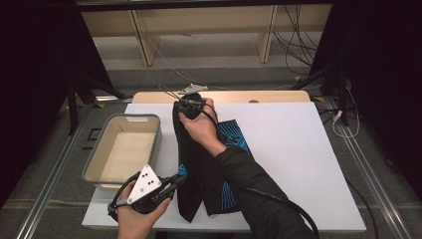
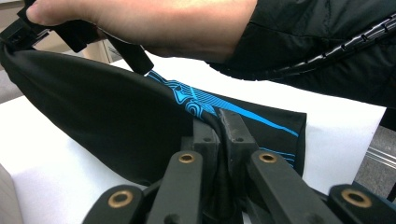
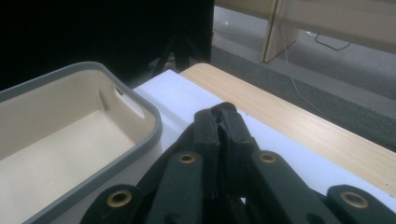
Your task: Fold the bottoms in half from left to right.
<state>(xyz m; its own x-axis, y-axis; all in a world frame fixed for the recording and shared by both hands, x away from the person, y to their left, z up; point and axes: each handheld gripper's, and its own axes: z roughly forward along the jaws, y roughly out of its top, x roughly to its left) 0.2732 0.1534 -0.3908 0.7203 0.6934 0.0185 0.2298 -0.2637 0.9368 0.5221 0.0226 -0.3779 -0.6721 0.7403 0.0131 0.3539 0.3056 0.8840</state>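
A black garment with a blue line pattern (image 1: 199, 164) lies lengthwise on the white table cover (image 1: 298, 149), folded over itself. My left gripper (image 1: 179, 180) is shut on its near end, close to the table's front edge. In the left gripper view the jaws (image 2: 219, 116) pinch the black cloth (image 2: 107, 121), which stretches away toward the other hand. My right gripper (image 1: 181, 103) is shut on the garment's far end and holds it slightly above the table near the back edge. In the right gripper view its jaws (image 3: 219, 114) stand closed on a fold of black fabric.
A grey-rimmed beige bin (image 1: 154, 144) stands empty at the left of the table, close beside the garment; its rim (image 3: 154, 126) lies just left of the right gripper's jaws. A bare wooden strip (image 1: 268, 96) runs along the table's back edge. White cover lies open to the right.
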